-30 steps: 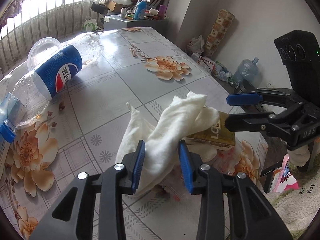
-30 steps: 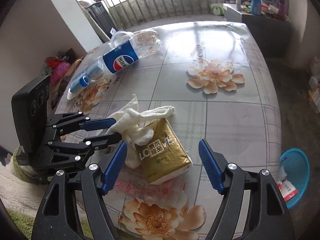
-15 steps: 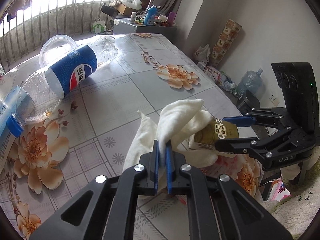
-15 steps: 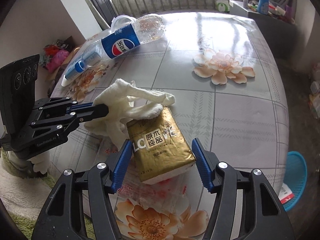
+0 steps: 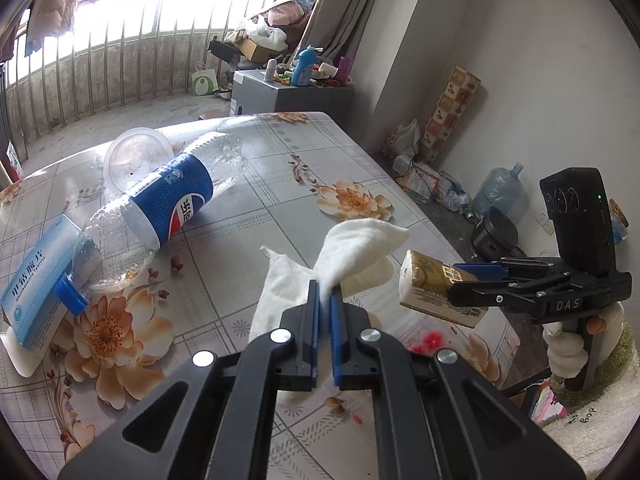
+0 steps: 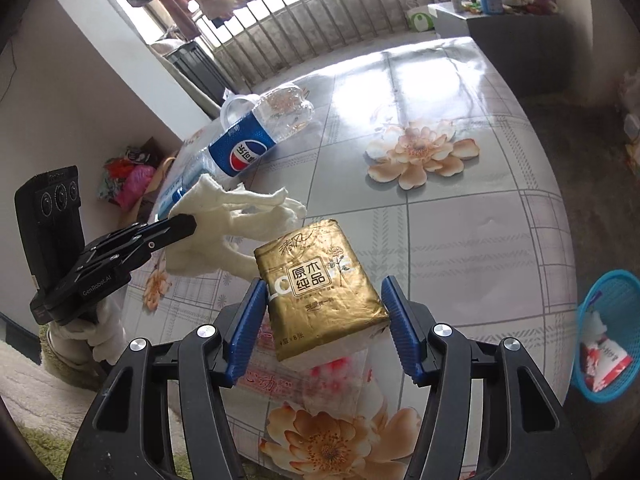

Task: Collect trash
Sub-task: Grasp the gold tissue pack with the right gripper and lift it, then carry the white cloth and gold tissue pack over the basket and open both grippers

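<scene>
Left gripper [image 5: 325, 312]: fingers pinched tight on the white tissue [image 5: 352, 252], lifted clear of the worktop [image 5: 280, 168]. Right gripper [image 6: 324, 328]: fingers part-closed, clamping the gold tissue pack [image 6: 320, 280] above the near edge. Recommendation: maintain both grips and carry level toward the blue basket [image 6: 608, 340] on the floor.

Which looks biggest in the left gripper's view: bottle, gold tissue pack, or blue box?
1. Bottle, clearly largest.
2. Blue box and gold tissue pack look alike; differing nearness leaves them unranked.
</scene>
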